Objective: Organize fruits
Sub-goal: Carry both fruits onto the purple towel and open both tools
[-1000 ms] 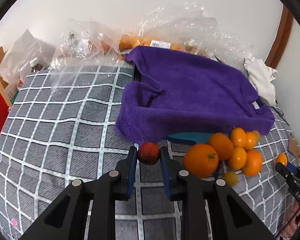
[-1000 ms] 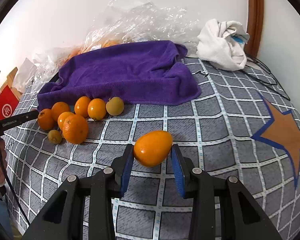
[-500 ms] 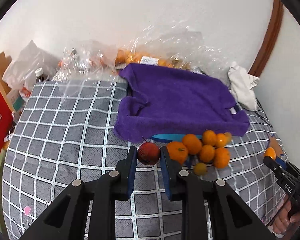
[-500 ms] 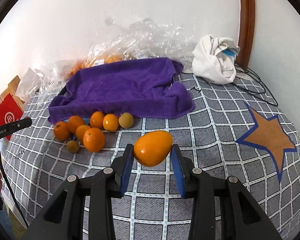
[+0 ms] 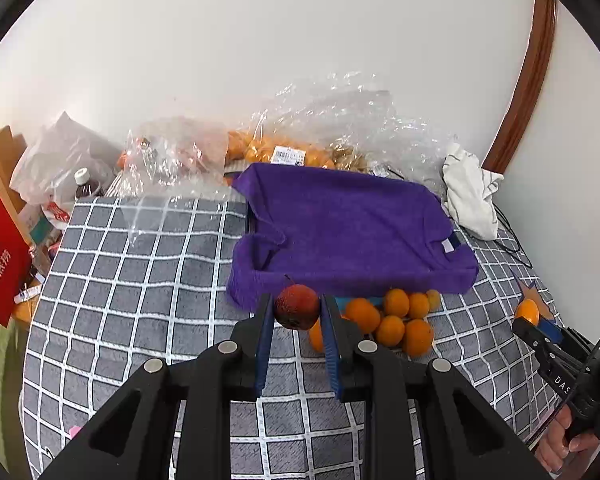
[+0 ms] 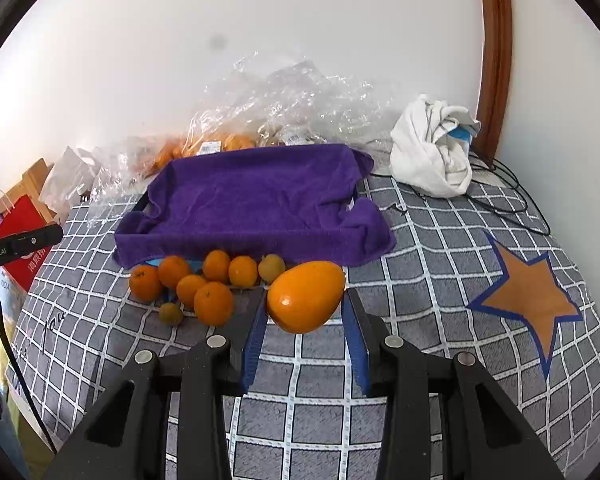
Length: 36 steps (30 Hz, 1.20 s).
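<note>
My left tongs (image 5: 296,312) grip one small red fruit (image 5: 297,306); my right tongs (image 6: 305,307) clamp one large orange fruit (image 6: 306,297). Both hang above the checked bed cover (image 6: 420,300), where I count eight loose citrus (image 6: 213,303) beside one purple-towelled tray (image 6: 252,200).

A towel (image 6: 252,200) is lying draped over a tray on the bed (image 6: 440,280). A cluster of oranges (image 6: 196,284) is sitting just before it, at seven o'clock. Bags (image 6: 284,104) are lying behind it at twelve, a cloth (image 6: 432,156) at two.
</note>
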{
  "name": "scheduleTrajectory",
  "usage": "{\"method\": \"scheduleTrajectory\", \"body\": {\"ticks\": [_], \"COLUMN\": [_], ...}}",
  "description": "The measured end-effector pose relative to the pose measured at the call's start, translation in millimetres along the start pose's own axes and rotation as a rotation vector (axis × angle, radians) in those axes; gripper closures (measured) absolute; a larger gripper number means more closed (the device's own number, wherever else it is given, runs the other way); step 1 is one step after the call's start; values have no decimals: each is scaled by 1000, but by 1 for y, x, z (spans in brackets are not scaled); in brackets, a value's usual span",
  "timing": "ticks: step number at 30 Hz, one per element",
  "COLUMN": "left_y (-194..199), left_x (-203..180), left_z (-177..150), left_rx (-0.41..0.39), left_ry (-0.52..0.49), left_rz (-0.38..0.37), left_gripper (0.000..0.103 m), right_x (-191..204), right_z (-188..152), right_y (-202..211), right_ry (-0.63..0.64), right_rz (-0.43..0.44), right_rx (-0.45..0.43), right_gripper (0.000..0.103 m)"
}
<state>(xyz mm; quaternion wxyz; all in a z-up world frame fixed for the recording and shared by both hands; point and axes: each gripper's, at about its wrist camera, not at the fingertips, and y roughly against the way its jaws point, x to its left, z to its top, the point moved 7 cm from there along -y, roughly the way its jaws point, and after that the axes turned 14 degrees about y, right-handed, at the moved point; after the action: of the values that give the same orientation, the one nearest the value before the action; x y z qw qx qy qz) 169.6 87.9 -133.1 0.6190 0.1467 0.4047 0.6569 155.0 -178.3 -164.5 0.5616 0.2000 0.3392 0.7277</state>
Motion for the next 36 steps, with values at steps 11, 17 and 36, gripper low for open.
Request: {"method": "scheduleTrajectory", "body": {"ticks": [11, 17, 36], "left_y": [-13, -29, -124], "left_x": [-13, -25, -39], "left_z": [31, 54, 97], "left_rx": [-12, -22, 34], "left_ry": [-11, -25, -3], "left_rz": [-6, -14, -1], "left_gripper": [81, 81, 81], "right_x": [-11, -19, -37], "right_z": [38, 63, 115], "right_y": [-10, -24, -126], "right_ry": [15, 18, 29], "right_rz": [-13, -9, -3], "right_rx": [-36, -53, -22], "right_gripper": [65, 65, 65]}}
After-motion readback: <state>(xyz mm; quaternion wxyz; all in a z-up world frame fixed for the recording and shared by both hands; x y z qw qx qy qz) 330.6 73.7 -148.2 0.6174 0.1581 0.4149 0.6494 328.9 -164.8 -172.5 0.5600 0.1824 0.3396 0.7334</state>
